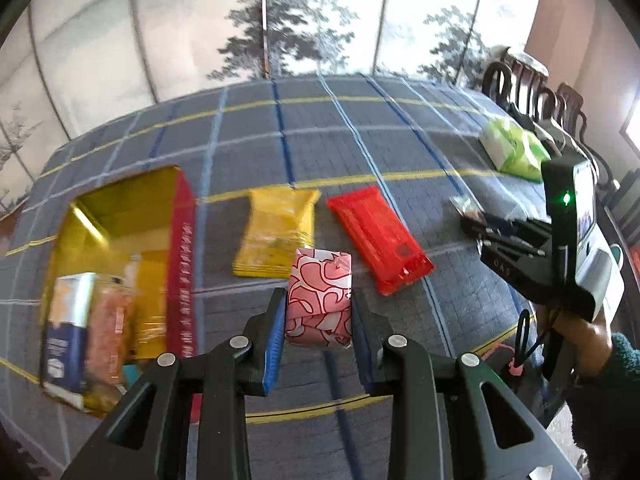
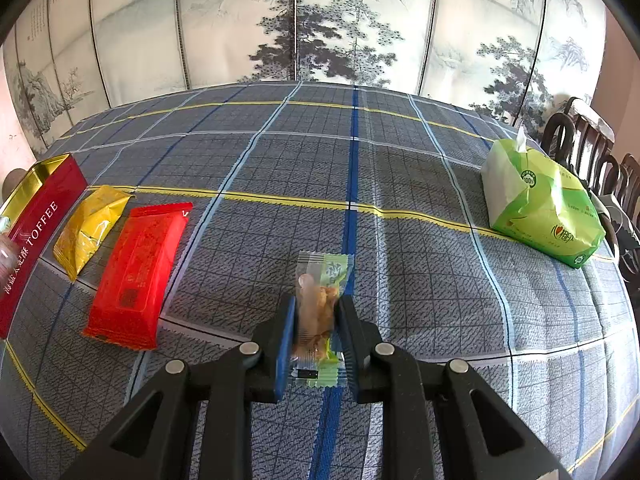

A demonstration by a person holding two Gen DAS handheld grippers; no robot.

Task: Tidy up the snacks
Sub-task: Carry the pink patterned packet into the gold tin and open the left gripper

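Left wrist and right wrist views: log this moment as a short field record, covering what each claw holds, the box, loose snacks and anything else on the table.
left claw: shut on pink patterned packet
right claw: shut on clear-and-green snack packet
box: red and gold toffee box, open, some packets already inside
loose snacks: yellow packet and red packet, side by side, right of the box
other: green tissue pack at far right
surface: blue plaid tablecloth
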